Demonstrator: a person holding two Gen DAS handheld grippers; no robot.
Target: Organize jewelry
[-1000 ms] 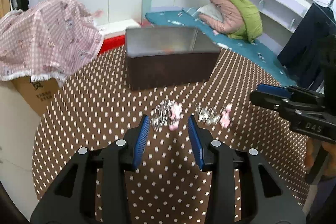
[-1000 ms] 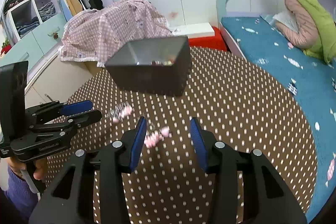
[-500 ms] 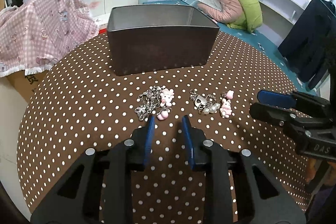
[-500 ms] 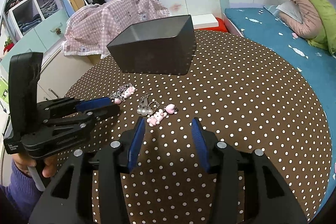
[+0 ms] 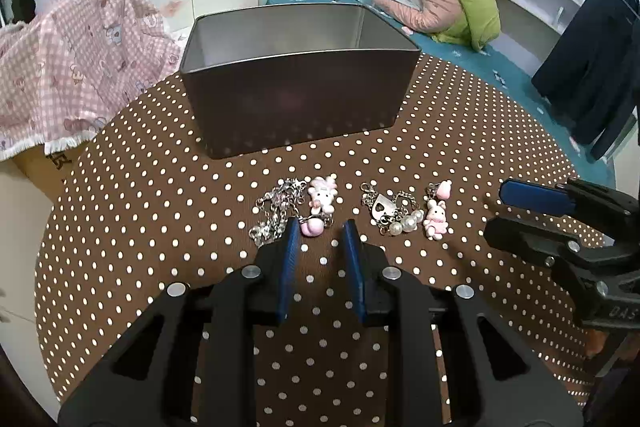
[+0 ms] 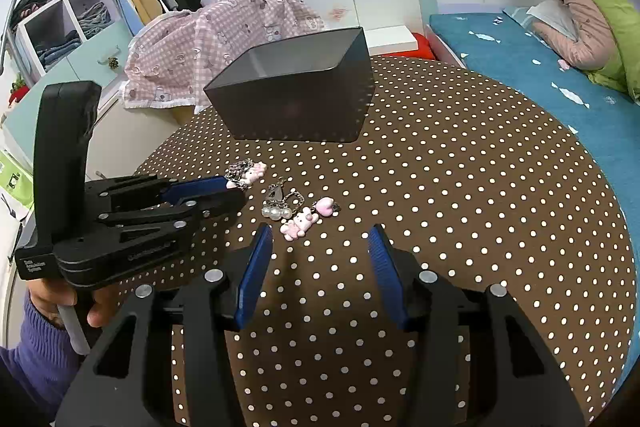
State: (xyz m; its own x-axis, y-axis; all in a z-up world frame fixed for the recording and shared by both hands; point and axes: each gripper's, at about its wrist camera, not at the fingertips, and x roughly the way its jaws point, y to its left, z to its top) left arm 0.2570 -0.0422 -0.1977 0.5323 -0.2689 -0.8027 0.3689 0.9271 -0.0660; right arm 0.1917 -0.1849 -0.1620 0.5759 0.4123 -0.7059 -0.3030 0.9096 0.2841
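Two charm bracelets lie on the dotted table in front of an open dark tin box (image 5: pixel 296 107). The left one, a silver chain with a pink bunny (image 5: pixel 298 203), has its pink bead just at the tips of my left gripper (image 5: pixel 320 227). That gripper's jaws stand narrow, and the pads press on nothing. The other bracelet, with pearls and a pink bunny (image 6: pixel 296 215), lies just ahead of my right gripper (image 6: pixel 319 233), whose jaws are opening with nothing between them. From the right wrist, the left gripper (image 6: pixel 224 191) reaches over the chain bracelet (image 6: pixel 246 171) in front of the tin box (image 6: pixel 296 103).
The round table's brown dotted cloth (image 6: pixel 460 187) drops off at its edges. Behind the box are a pink checked cloth (image 5: pixel 68 59) and a teal bed (image 6: pixel 520 59) with a pink and green jacket. A hand in a purple sleeve (image 6: pixel 36 355) holds the left gripper.
The left gripper has narrowed its jaws and come down closer to the chain bracelet. The right gripper's jaws have widened, staying in place behind the pearl bracelet.
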